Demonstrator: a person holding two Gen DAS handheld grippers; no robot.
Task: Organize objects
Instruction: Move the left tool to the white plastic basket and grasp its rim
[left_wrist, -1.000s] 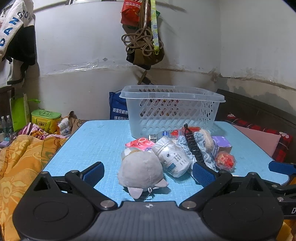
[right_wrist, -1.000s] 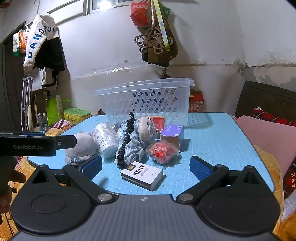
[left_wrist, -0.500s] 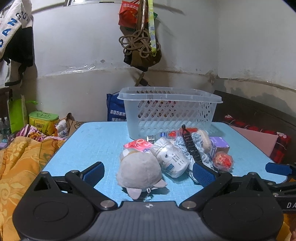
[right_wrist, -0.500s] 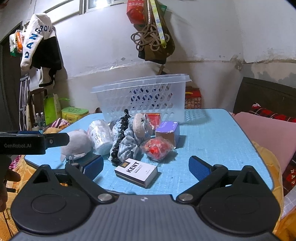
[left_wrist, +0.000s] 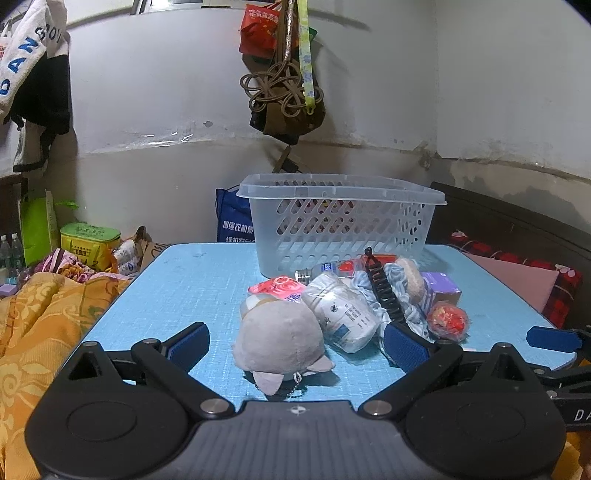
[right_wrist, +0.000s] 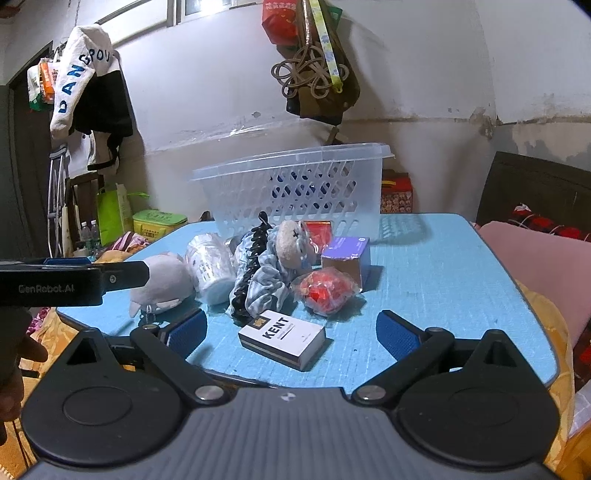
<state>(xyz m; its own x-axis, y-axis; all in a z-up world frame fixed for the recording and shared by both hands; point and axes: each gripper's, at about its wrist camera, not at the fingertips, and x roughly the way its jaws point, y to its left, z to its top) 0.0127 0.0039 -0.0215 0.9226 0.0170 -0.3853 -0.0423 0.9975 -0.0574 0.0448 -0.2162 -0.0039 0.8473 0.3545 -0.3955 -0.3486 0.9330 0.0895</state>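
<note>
A clear plastic basket (left_wrist: 340, 225) stands at the back of the blue table (left_wrist: 184, 291); it also shows in the right wrist view (right_wrist: 295, 195). In front of it lies a heap: a grey plush toy (left_wrist: 280, 339), a white wrapped roll (left_wrist: 341, 317), a black hair claw (left_wrist: 384, 291), a purple box (left_wrist: 441, 291), a red wrapped ball (left_wrist: 447, 319). A white KENT box (right_wrist: 282, 338) lies nearest my right gripper (right_wrist: 291, 336), which is open and empty around it. My left gripper (left_wrist: 295, 345) is open, its fingers either side of the plush.
Orange bedding (left_wrist: 40, 332) lies left of the table. A pink pillow (right_wrist: 535, 266) lies to the right. Bags hang on the wall (left_wrist: 284, 92) above the basket. A green tin (left_wrist: 90, 240) and bottles stand at far left.
Both grippers have shifted slightly, and the right one has come a little closer to the KENT box. Both stay open. Nothing on the table has moved.
</note>
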